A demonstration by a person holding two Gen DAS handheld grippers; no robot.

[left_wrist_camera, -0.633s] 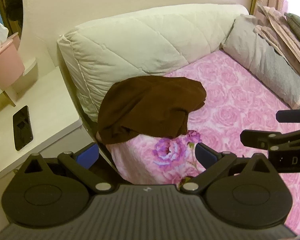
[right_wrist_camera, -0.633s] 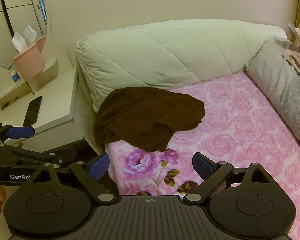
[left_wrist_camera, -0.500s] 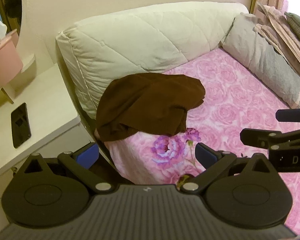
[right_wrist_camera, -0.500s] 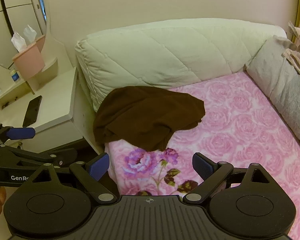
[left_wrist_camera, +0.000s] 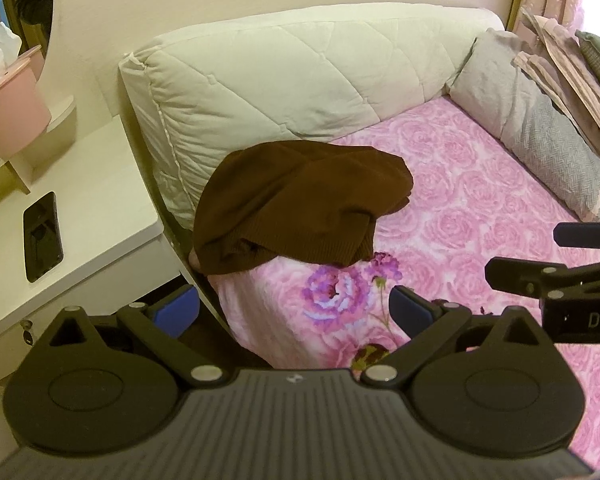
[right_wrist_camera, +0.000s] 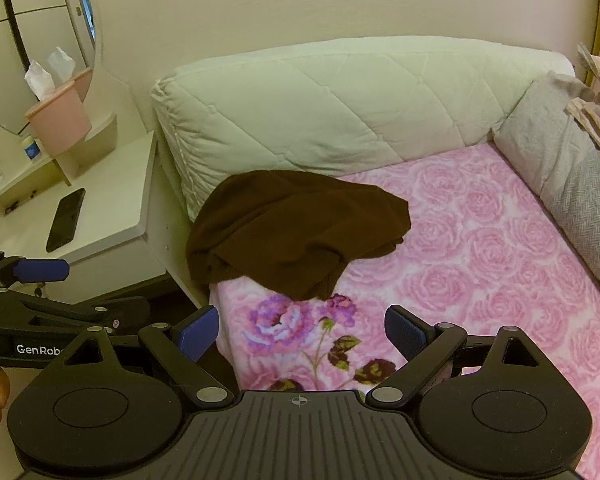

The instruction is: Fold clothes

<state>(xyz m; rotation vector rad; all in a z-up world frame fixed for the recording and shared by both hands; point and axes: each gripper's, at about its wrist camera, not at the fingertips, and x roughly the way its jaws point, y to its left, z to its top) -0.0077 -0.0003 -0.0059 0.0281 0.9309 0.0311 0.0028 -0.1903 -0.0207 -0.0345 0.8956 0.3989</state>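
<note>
Blue-padded left claw (left_wrist_camera: 294, 308) and right claw (right_wrist_camera: 302, 330), both spread apart, empty, short of brown sweater (left_wrist_camera: 300, 204) heaped at near-left corner of pink bed (left_wrist_camera: 480, 208). Best: reach in, pinch hem edges, drag rightward to spread flat. Nearby: cream headboard cushion (left_wrist_camera: 300, 84) behind, nightstand (left_wrist_camera: 88, 184) with phone (left_wrist_camera: 42, 236) left.

Pink rose-print bed (left_wrist_camera: 480, 208) with a crumpled brown garment (left_wrist_camera: 300, 204) at the head-end corner, up against the quilted cream headboard cushion (left_wrist_camera: 300, 80); grey bolster (left_wrist_camera: 540, 128) along the far edge.
</note>
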